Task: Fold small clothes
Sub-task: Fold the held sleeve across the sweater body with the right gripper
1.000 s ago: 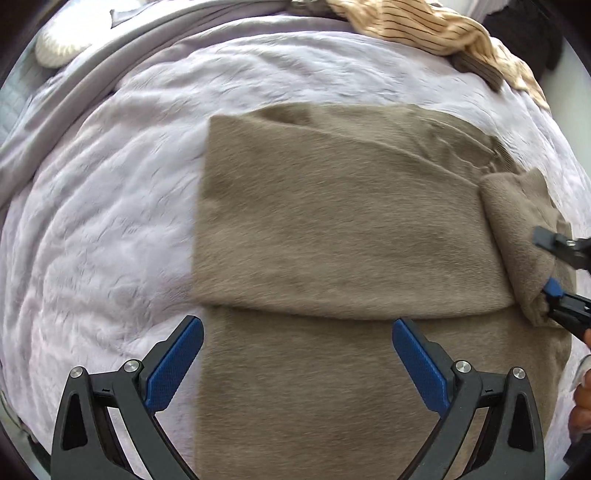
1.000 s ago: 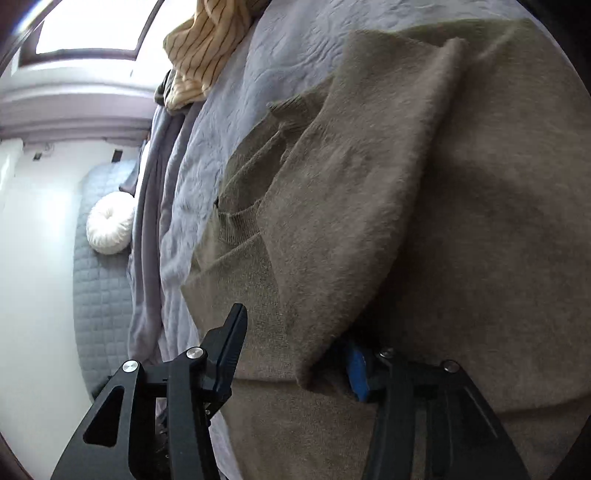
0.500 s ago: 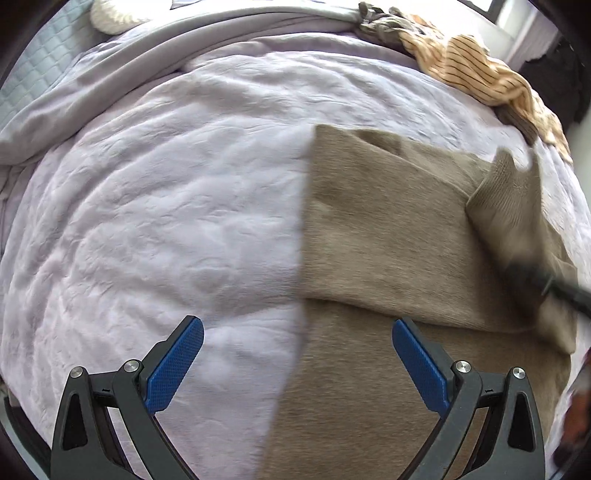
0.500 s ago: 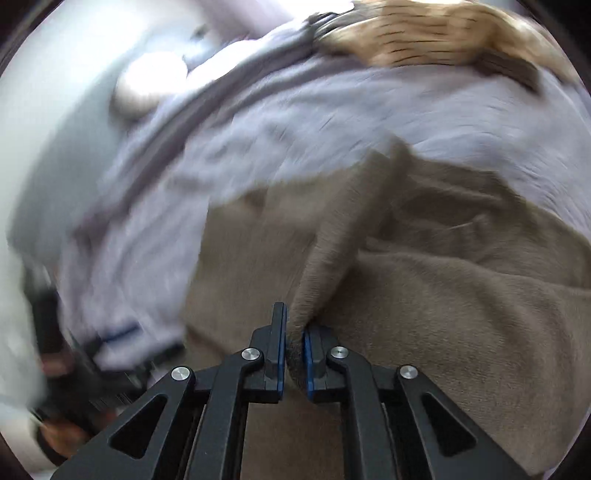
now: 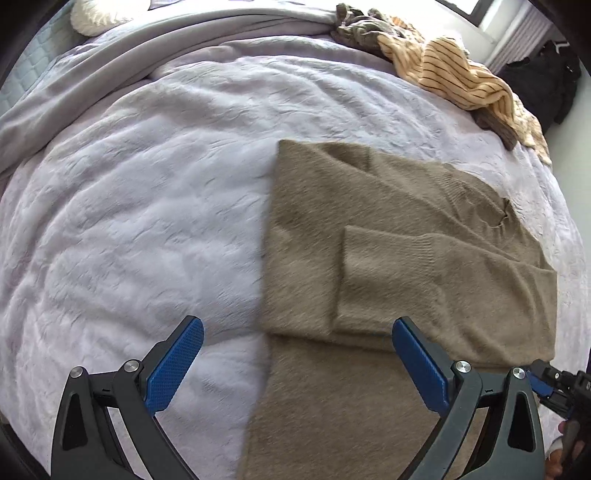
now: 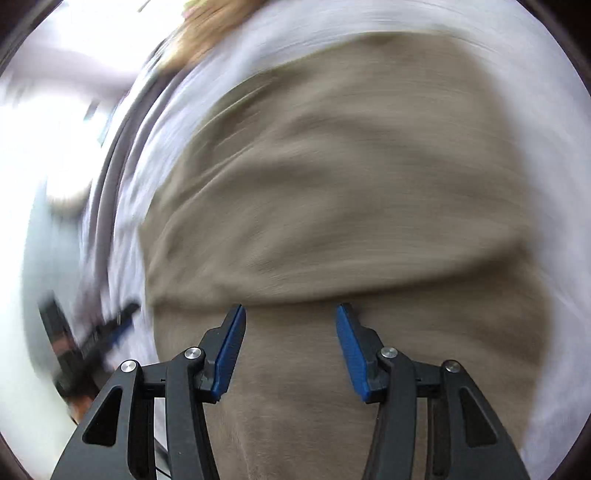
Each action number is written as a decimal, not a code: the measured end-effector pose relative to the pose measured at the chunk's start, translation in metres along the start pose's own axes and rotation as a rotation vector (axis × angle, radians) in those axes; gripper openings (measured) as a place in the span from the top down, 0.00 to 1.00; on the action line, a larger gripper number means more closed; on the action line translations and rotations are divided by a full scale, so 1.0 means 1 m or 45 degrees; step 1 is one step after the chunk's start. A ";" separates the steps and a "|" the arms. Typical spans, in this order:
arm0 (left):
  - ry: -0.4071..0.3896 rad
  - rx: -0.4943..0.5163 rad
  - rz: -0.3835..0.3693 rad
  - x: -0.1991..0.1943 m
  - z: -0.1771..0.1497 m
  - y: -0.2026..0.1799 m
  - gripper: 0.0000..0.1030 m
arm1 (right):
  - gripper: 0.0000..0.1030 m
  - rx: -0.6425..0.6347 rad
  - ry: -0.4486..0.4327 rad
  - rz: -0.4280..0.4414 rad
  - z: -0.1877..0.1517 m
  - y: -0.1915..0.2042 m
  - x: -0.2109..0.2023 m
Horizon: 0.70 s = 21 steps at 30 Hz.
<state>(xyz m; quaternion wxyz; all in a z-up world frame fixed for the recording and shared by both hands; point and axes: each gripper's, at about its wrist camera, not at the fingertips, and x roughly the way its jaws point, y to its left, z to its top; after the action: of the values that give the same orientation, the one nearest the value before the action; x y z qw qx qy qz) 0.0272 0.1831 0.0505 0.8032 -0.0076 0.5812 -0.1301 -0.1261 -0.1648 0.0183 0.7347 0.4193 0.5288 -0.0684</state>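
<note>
**Taupe sweater lies part-folded on the bed, both grippers spread and empty**

The bed (image 5: 140, 192) fills most of the left wrist view, covered in a pale lilac quilt with a crinkled texture. A grey blanket (image 5: 155, 48) runs in long folds along its far side. At the far right edge of the bed sits a heap of other clothes, topped by a yellow striped garment (image 5: 458, 74), with a dark olive piece (image 5: 360, 31) bunched just beside it.

The taupe sweater (image 5: 417, 258) lies flat on the quilt, right of centre in the left wrist view and well apart from the heap. Its upper part is folded down over the lower part, leaving a straight edge across the middle. One sleeve (image 5: 391, 269) is laid across the top of the folded body, its ribbed band showing partway along it. In the right wrist view the sweater (image 6: 332, 177) is strongly blurred, though the same folded edge can be made out.

The left gripper (image 5: 297, 354) hovers low over the near left edge of the sweater, its blue-padded fingers (image 5: 173, 365) spread wide with nothing between them. The right gripper (image 6: 290, 345) sits above the sweater's lower part, fingers (image 6: 231, 349) parted about halfway and holding nothing. Its tip also shows at the lower right corner of the left wrist view.
</note>
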 end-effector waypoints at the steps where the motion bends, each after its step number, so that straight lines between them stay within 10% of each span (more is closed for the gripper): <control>1: -0.002 0.015 0.002 0.003 0.003 -0.006 0.01 | 0.47 0.095 -0.047 0.019 0.001 -0.019 -0.008; 4: 0.009 0.040 0.016 0.012 0.008 -0.018 0.01 | 0.49 0.255 -0.150 0.073 0.008 -0.046 -0.018; 6: 0.012 0.053 0.025 0.016 0.011 -0.026 0.01 | 0.90 0.256 -0.219 0.064 0.018 -0.054 -0.029; 7: 0.011 0.062 0.031 0.018 0.011 -0.030 0.01 | 0.94 0.239 -0.239 0.049 0.021 -0.058 -0.038; 15: 0.028 0.142 0.112 0.036 0.008 -0.050 0.01 | 0.91 0.193 -0.248 -0.049 0.025 -0.084 -0.054; 21: 0.014 0.157 0.076 0.032 0.025 -0.047 0.01 | 0.70 0.024 -0.170 -0.012 0.013 -0.073 -0.083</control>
<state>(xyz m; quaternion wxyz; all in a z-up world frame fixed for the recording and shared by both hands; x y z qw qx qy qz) 0.0506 0.1269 0.0366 0.8025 0.0599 0.5765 -0.1415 -0.1923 -0.2484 0.0491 0.7641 0.4181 0.4801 -0.1046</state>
